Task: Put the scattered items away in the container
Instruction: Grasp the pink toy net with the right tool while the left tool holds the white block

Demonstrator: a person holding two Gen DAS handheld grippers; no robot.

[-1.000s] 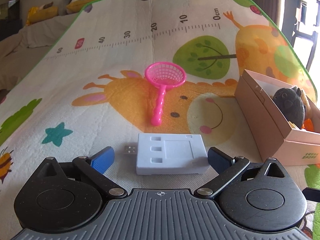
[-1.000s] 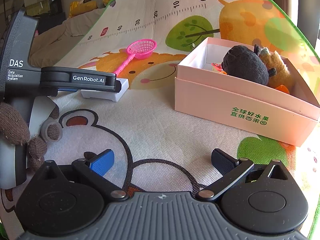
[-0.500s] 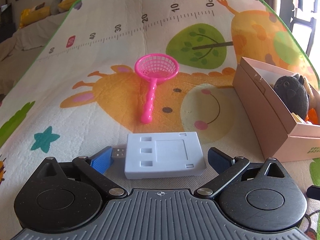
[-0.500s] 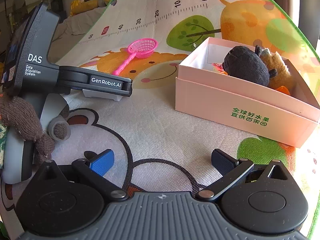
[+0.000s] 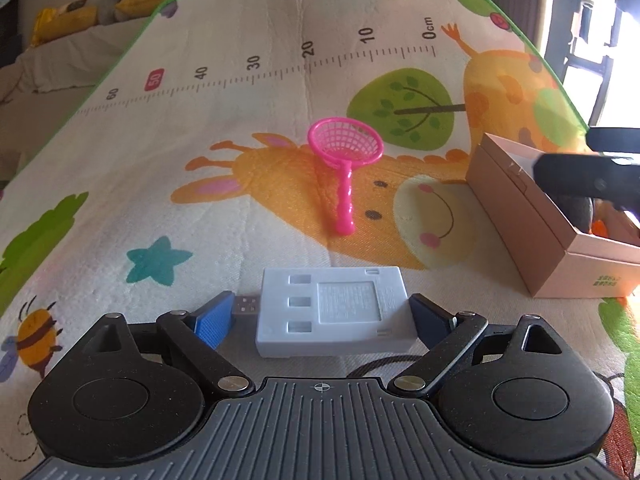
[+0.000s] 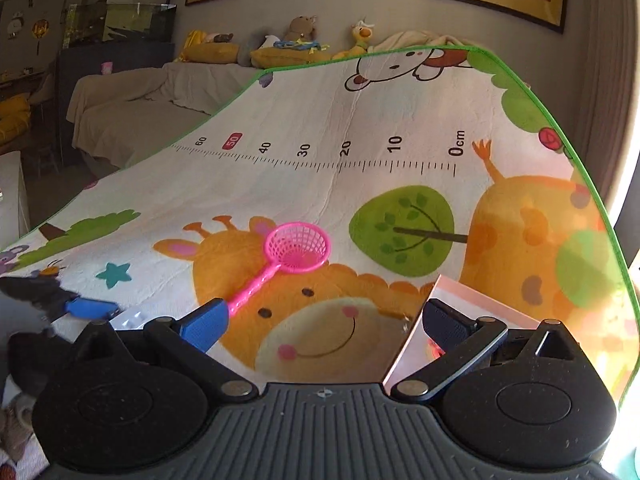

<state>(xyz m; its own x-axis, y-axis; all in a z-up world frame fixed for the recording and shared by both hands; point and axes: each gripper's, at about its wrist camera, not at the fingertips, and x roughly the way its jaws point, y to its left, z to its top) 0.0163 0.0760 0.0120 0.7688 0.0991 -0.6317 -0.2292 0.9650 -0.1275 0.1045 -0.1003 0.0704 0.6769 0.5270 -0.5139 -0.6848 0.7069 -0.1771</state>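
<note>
A white USB device (image 5: 332, 312) lies flat on the play mat between my left gripper's (image 5: 322, 317) fingers. The blue pad touches its plug and the dark pad its right end, so the gripper is shut on it. A pink toy net (image 5: 346, 152) lies further ahead on the mat. The pink cardboard box (image 5: 520, 232) stands to the right, and a dark plush toy (image 5: 580, 212) inside it is mostly hidden by the right gripper's black body (image 5: 592, 176). My right gripper (image 6: 326, 324) hangs open and empty above the box's corner (image 6: 460, 312), facing the net (image 6: 298, 246).
The cartoon play mat (image 6: 360, 120) has a green edge. Beyond it stands a covered sofa (image 6: 132, 108) with plush toys. The left gripper's blue finger (image 6: 86, 306) and a sliver of the device (image 6: 132, 320) show at the right wrist view's left edge.
My left fingers have narrowed onto the USB device's ends. My right gripper rose and moved forward over the box, so it now faces the net and far wall.
</note>
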